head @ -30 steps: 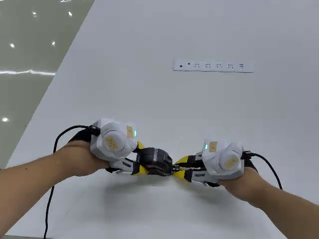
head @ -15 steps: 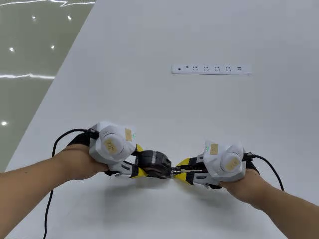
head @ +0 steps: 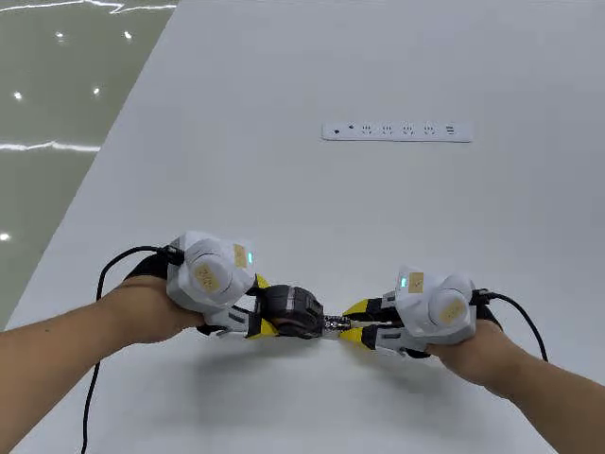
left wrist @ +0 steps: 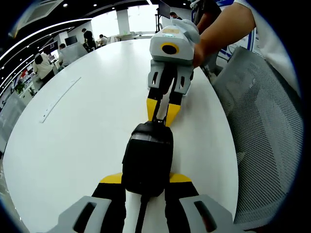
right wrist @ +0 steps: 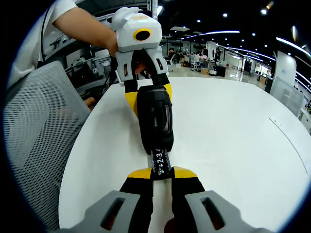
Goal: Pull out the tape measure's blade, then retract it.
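Tape measure (head: 291,310) clamped in the left gripper (left wrist: 146,178), right gripper (right wrist: 161,173) directly ahead, closed tight on the short pulled-out blade (right wrist: 160,160), apparently at its tip.

Open-plan ofc: desks (right wrist: 206,63), mesh chair (right wrist: 34,126)

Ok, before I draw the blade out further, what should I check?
1. Left claw shut on the tape measure case: ok, a jaw on either side.
2. Right claw pinching the blade at its end: ok.
3. Blade out of the case: ok, a short numbered stretch shows between case and claw.
4. Blade flat, not twisted: ok on the stretch that shows.
5. Room on the table for the pull: ok; the power strip lies well beyond.
6. Blade lock released: cannot tell.
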The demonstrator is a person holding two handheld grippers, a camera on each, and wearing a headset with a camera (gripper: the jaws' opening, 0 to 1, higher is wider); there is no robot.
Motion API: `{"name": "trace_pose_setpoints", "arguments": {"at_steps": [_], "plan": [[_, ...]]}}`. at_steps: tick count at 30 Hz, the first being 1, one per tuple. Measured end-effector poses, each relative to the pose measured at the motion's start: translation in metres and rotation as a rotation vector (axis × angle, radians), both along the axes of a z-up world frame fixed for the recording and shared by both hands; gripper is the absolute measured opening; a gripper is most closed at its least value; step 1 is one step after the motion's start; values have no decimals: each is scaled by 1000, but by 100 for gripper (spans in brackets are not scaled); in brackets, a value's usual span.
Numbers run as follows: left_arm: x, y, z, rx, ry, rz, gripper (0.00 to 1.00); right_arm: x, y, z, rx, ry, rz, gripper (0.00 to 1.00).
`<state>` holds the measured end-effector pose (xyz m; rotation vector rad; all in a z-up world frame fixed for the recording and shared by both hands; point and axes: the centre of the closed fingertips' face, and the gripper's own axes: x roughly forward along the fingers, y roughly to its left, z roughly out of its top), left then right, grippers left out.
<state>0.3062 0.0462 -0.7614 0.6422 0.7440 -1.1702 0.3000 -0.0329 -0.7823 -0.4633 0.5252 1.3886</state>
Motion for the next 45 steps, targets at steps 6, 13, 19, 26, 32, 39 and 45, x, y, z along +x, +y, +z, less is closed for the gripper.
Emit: {"name": "trace_pose_setpoints", "arguments": {"at_steps": [6, 13, 19, 26, 32, 39, 45], "plan": [[0, -1, 0, -3, -2, 1, 27, 0, -7, 0, -9, 1, 0, 8], [0, -2, 0, -7, -1, 6, 27, 0, -17, -1, -21, -4, -1, 9], [-1, -3, 0, -11, 2, 9, 27, 2, -26, 0, -26, 0, -13, 9], [0, -4, 0, -13, 3, 9, 27, 2, -36, 0, -33, -1, -20, 9], [0, -5, 0, -12, 4, 9, 27, 2, -43, 0, -38, -2, -23, 9], [0, -5, 0, -12, 7, 6, 27, 3, -49, -1, -45, -3, -30, 8], [0, -5, 0, -11, 7, 8, 27, 3, -54, -1, -50, -3, -32, 8]]}}
